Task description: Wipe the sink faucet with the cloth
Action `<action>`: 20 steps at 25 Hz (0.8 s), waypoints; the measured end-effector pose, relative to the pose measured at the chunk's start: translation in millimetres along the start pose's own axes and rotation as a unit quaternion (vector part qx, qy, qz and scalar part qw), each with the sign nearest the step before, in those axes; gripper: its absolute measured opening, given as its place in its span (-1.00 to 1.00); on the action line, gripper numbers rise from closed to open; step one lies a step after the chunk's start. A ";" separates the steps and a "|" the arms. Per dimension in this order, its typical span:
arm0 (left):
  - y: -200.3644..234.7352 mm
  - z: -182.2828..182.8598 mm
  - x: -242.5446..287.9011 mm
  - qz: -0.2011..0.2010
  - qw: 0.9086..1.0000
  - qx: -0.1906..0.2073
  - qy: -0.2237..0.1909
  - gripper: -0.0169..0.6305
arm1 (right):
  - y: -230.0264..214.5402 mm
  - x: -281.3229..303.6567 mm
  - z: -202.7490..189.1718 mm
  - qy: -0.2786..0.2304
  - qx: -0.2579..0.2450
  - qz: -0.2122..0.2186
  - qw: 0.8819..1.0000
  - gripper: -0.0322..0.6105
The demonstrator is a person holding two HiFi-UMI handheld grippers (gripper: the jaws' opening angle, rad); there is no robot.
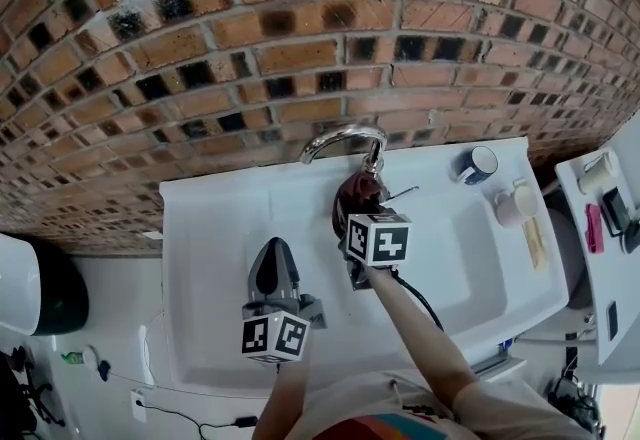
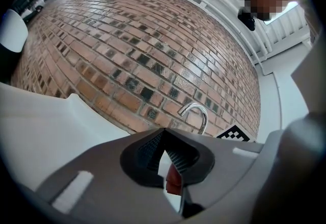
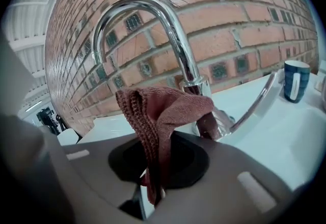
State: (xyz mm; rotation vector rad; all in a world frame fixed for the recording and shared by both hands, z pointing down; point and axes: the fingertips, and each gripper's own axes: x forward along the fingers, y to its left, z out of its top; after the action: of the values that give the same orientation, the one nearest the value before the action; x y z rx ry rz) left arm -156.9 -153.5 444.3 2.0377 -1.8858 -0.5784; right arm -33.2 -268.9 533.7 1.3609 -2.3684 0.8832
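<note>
The chrome gooseneck faucet (image 1: 342, 139) rises at the back of the white sink (image 1: 215, 258). A reddish-brown cloth (image 1: 357, 196) is bunched against the faucet's base, with my right gripper (image 1: 362, 216) shut on it. In the right gripper view the cloth (image 3: 164, 111) stands up out of the right gripper (image 3: 153, 177) and touches the faucet (image 3: 173, 29) low on its stem, beside the lever handle (image 3: 257, 103). My left gripper (image 1: 272, 252) hovers over the basin to the left, shut and holding nothing. In its view the left gripper (image 2: 164, 147) points at the faucet (image 2: 196, 113).
A brick wall (image 1: 300, 28) backs the sink. A blue mug (image 1: 478, 165) and a pale pink cup (image 1: 512, 205) stand on the sink's right ledge. A white shelf (image 1: 600, 258) with small items lies further right. A cable runs back from the right gripper.
</note>
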 end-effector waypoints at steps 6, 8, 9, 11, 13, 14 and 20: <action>2.8 -2.2 0.4 0.012 1.000 0.000 0.009 -0.95 | 0.5 7.5 -17.3 0.025 0.005 0.005 1.000 -0.76; 2.9 -2.6 0.8 0.011 1.000 0.001 0.009 -0.95 | -1.3 7.9 -19.8 0.027 0.009 0.004 1.000 -0.76; 2.9 -2.7 1.0 0.010 1.000 0.001 0.008 -0.95 | -1.7 8.2 -20.3 0.028 0.008 0.004 1.000 -0.76; 2.0 -2.2 1.2 0.009 1.000 -0.002 0.007 -0.95 | -1.2 7.2 -19.9 0.028 0.006 0.005 1.000 -0.76; 0.4 1.3 0.8 0.005 1.000 -0.013 0.000 -0.95 | 4.1 0.6 -14.1 0.020 0.010 0.016 1.000 -0.76; -0.7 5.3 1.2 0.002 1.000 -0.020 -0.008 -0.95 | 9.5 -5.4 -7.6 0.011 0.012 0.026 1.000 -0.76; -29.5 59.2 2.5 -0.032 0.998 0.002 -0.059 -0.95 | 52.2 -78.2 49.1 -0.087 -0.027 0.093 0.991 -0.76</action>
State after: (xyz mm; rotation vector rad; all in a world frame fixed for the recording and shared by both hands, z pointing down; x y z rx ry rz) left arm -159.8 -150.5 378.3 2.1148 -1.8940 -0.7273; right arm -33.5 -226.5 436.5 1.2580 -2.6670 0.7676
